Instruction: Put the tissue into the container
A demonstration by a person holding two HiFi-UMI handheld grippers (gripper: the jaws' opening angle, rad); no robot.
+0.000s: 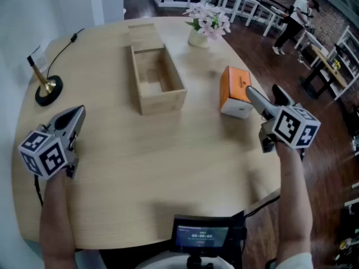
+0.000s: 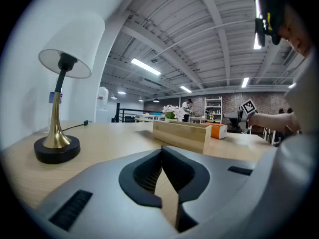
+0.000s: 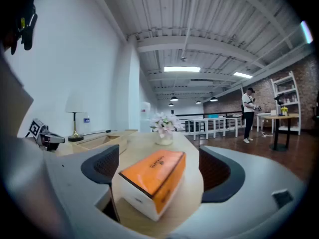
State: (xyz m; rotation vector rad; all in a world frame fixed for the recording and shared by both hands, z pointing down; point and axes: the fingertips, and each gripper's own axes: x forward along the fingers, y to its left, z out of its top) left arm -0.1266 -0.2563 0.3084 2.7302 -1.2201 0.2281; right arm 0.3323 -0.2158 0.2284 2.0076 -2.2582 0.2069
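The tissue is an orange and white box (image 1: 235, 91) lying on the round wooden table (image 1: 168, 167), right of the middle. The container is an open wooden box (image 1: 157, 80), empty inside, standing farther back near the centre. My right gripper (image 1: 262, 96) is open at the tissue box's near right end. In the right gripper view the tissue box (image 3: 154, 180) lies between the two pads (image 3: 97, 166), and neither pad presses on it. My left gripper (image 1: 77, 116) hovers over the table's left side, shut on nothing. In the left gripper view the container (image 2: 180, 133) is seen ahead of the left gripper (image 2: 162, 156).
A brass desk lamp (image 1: 46, 87) with a cable stands at the far left. A vase of pink flowers (image 1: 204, 26) sits behind the tissue box, and a flat wooden lid (image 1: 143, 29) lies behind the container. A small screen (image 1: 202, 235) is mounted at the table's near edge.
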